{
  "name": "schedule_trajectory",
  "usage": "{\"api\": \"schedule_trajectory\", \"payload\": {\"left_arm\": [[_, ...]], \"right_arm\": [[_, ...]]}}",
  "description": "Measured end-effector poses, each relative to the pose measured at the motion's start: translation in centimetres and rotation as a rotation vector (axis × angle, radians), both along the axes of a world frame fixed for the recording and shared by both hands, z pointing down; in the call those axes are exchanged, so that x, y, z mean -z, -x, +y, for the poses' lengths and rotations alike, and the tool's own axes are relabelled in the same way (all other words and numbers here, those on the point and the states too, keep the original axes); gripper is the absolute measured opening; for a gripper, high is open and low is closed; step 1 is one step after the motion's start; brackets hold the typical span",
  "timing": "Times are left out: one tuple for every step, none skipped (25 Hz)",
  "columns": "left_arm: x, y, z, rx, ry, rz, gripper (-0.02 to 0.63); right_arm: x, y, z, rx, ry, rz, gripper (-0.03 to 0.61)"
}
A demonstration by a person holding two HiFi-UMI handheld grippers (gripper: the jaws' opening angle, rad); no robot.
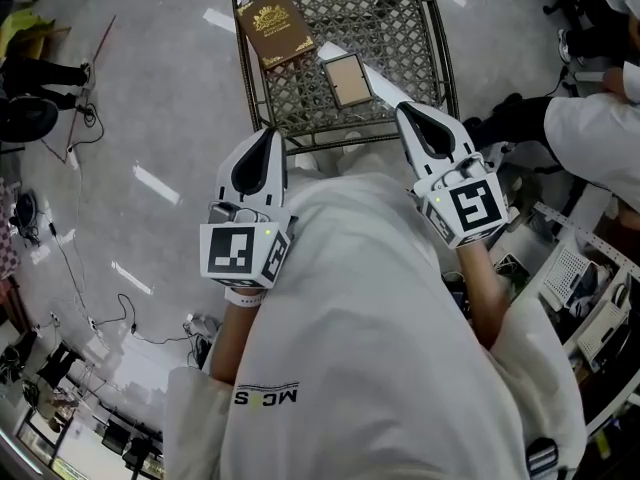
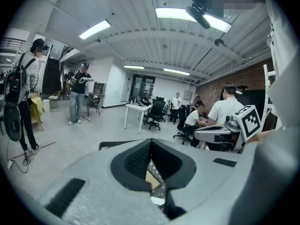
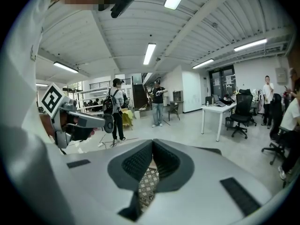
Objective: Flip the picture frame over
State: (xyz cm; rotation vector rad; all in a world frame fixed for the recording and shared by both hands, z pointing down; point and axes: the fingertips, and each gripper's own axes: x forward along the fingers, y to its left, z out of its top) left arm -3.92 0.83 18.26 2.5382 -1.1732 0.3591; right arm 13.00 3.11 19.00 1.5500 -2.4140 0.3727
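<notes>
Nearest the camera, in front of the person's white shirt [image 1: 380,348], two grey-and-black handheld grippers are held side by side, each carrying a cube with square black-and-white markers. The left gripper [image 1: 270,133] has its jaws brought together at the tips, and its own view shows the ribbed black pads meeting with nothing caught between them. The right gripper [image 1: 405,110] is closed in the same way and is likewise empty. Both point forward and a little downward, with their tips at the near edge of the worktop; whether either touches the rim cannot be told.

Just beyond them stands the black metal worktop with a diamond-lattice top [image 1: 395,18] and a rounded rim.

On the near right part of the lattice lies the small rectangular picture frame with a pale wooden border and a plain tan panel [image 1: 348,79]. It lies flat, its long sides running away from the person and turned slightly off square to the rim. It sits just past the right gripper's tip and to its left, clear of both grippers. Only the smooth tan surface faces up, and whether that is its front or its back cannot be told.

Farther off, towards the far left corner, rests a dark brown book with a gold crest and gold border [image 1: 274,28], near the frame but apart from it.

Around the worktop spreads a pale grey glossy floor [image 1: 150,118].
</notes>
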Motion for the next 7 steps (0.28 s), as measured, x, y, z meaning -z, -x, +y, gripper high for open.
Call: {"api": "schedule_trajectory", "payload": {"left_arm": [[0.03, -0.08, 0.02, -0.001, -0.002, 0.001, 0.021], [0.07, -0.17, 0.04, -0.003, -0.002, 0.002, 0.021], [0.07, -0.25, 0.05, -0.005, -0.002, 0.004, 0.021], [0.06, -0.35, 0.05, -0.007, -0.002, 0.006, 0.021], [0.03, -0.44, 0.03, -0.010, -0.001, 0.007, 0.021], [0.00, -0.54, 0.01, -0.013, -0.001, 0.008, 0.021], [-0.03, -0.64, -0.02, -0.015, 0.000, 0.009, 0.021]], "right_arm": [[-0.05, -0.06, 0.08, -0.003, 0.002, -0.001, 0.018], [-0.09, -0.10, 0.15, -0.006, 0.003, -0.002, 0.018], [-0.09, -0.13, 0.19, -0.008, 0.003, -0.003, 0.018], [-0.09, -0.16, 0.20, -0.011, 0.002, -0.004, 0.018], [-0.08, -0.19, 0.19, -0.013, 0.000, -0.005, 0.018], [-0.08, -0.22, 0.15, -0.016, -0.001, -0.005, 0.018], [-0.07, -0.26, 0.11, -0.019, -0.003, -0.006, 0.018]]}}
